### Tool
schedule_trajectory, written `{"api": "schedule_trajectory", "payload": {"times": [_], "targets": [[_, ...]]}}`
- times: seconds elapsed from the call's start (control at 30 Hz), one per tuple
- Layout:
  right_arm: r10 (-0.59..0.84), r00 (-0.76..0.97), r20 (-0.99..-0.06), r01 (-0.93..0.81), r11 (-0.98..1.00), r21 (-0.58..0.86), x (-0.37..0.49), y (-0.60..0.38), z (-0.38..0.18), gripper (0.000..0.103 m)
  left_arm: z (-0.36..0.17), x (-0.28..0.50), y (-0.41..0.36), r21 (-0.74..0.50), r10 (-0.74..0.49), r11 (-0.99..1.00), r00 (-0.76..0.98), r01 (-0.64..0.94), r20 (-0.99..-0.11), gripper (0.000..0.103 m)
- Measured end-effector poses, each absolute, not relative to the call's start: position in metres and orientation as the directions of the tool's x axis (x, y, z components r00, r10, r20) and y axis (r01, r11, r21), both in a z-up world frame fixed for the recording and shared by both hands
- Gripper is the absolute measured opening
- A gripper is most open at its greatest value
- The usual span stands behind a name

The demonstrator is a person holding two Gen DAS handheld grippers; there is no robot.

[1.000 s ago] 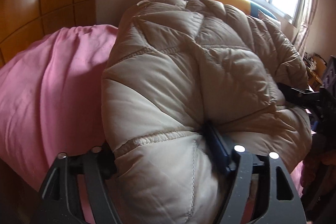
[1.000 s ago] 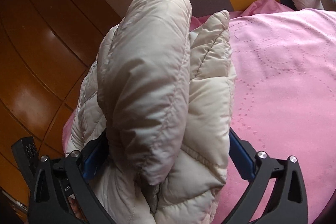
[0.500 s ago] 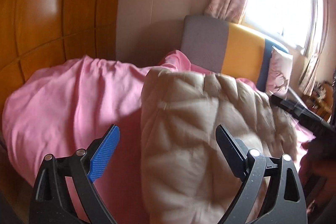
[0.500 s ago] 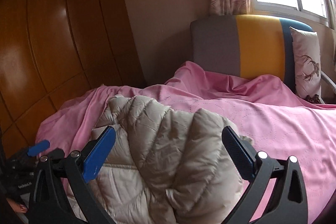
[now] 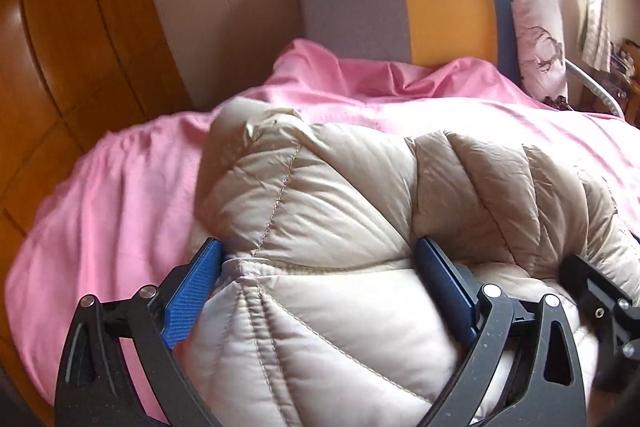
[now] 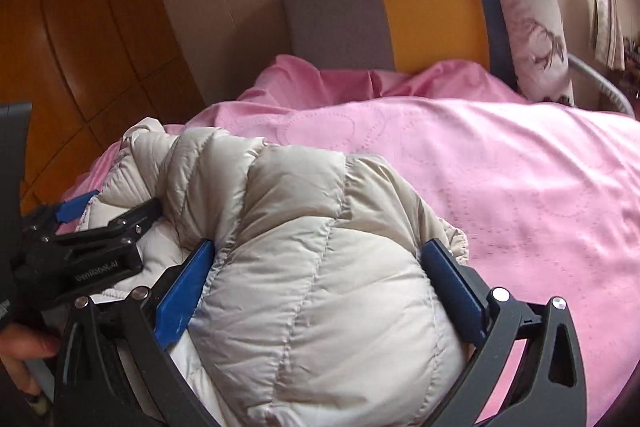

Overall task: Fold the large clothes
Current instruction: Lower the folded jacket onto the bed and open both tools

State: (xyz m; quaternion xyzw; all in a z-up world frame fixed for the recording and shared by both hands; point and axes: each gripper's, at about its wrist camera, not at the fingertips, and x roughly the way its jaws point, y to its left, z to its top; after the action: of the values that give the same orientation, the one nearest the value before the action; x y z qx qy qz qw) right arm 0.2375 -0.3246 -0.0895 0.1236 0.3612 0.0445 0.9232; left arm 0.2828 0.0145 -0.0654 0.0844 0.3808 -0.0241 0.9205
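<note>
A beige quilted puffer jacket [image 5: 340, 187] lies bunched up on a pink bed cover [image 5: 120, 187]. My left gripper [image 5: 318, 247] straddles a thick fold near a stitched hem. Its jaws stand wide and are still opening, and the padding bulges between the blue pads. In the right wrist view the jacket [image 6: 300, 227] fills the gap of my right gripper [image 6: 320, 247], whose jaws are also spread wide around a puffy bulge. The left gripper [image 6: 100, 239] shows at the jacket's left side, and the right gripper [image 5: 592, 291] at the left view's right edge.
A grey, yellow and blue headboard [image 5: 400, 7] stands behind the bed, with a deer-print pillow [image 5: 536, 39] against it. A wooden wardrobe [image 5: 80, 47] runs along the left. The pink cover [image 6: 520, 187] stretches away right of the jacket. A hand [image 6: 20, 351] holds the left gripper.
A second ago both grippers were shut on the raised jacket. They let go, the jacket dropped onto the bed, and both have since pushed forward around its bulk.
</note>
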Motion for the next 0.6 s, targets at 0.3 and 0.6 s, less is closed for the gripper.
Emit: {"api": "schedule_trajectory", "payload": {"times": [0.3,0.6], "targets": [[0.168,0.765,-0.621,-0.031,0.974,0.225,0.215,-0.306,-0.065,0.101,-0.048,0.247,0.020,0.123,0.024,0.990,0.759,0.074,-0.651,0.099],[0.089,0.841,-0.534,0.027,0.978,0.206,0.126,-0.297,-0.024,0.101,-0.026,0.142,0.043,0.050,0.057,0.998,0.808,-0.034,-0.586,0.099]]}}
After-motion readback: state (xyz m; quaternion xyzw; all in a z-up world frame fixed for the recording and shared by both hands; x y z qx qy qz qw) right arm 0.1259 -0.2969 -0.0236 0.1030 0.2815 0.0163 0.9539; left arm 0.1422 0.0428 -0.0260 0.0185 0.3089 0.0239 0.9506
